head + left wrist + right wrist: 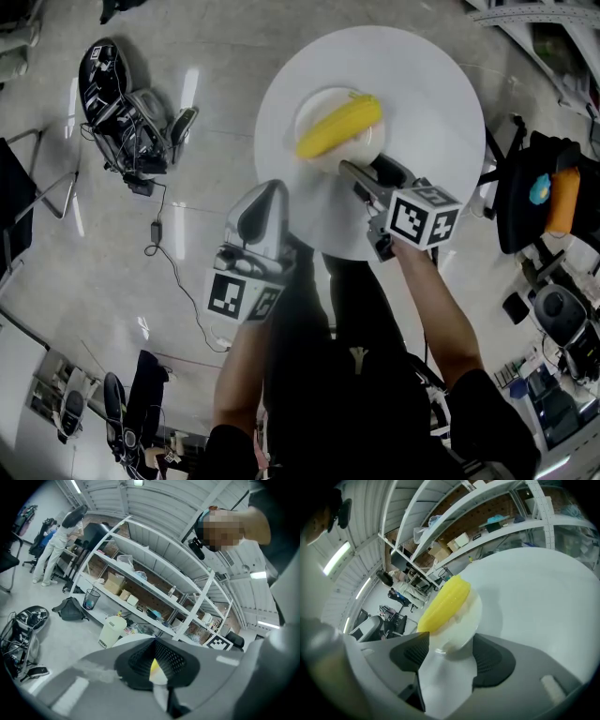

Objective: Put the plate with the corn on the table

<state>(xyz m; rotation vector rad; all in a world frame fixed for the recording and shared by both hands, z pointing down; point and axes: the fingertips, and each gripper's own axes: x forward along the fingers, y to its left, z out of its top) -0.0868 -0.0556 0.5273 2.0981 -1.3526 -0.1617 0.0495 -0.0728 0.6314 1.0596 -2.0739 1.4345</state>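
Stiff, slick-looking plate (465, 619) (corn (443, 604) may roll) wants a rim pinch, where the right hand-held gripper (450, 641) gapes unclamped; left hand-held gripper (154, 644) closed.

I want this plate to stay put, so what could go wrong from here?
The plate rim sits between the open jaws of the right gripper, so a crooked pullback might drag it. The corn lies loose, reaching the rim, and could roll off onto the table.
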